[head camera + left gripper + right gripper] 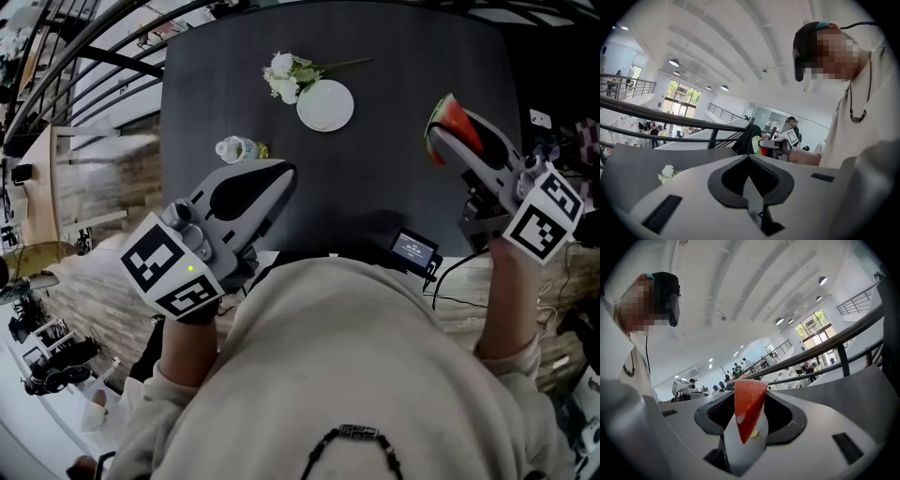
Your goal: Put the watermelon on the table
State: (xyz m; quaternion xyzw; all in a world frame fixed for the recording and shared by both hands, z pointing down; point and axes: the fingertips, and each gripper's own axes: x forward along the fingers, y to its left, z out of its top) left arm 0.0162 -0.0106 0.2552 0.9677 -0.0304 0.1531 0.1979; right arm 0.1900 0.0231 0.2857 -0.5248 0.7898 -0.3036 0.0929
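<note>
Dark table (pixel 375 187) fills the head view, carrying a white plate (pixel 325 105) with a spray of white flowers (pixel 284 77) just beside it, and a small clear object (pixel 238 148) nearer the person; a small screened device (pixel 413 248) sits at the near edge; the left gripper (pixel 279 173) reaches over the table's left part, its jaws pressed together with nothing between them; the right gripper (pixel 446 139) pinches the watermelon (pixel 457 120), a red wedge with a green rind, over the table's right part and well apart from the plate; railings and ceiling lamps show behind both grippers.
</note>
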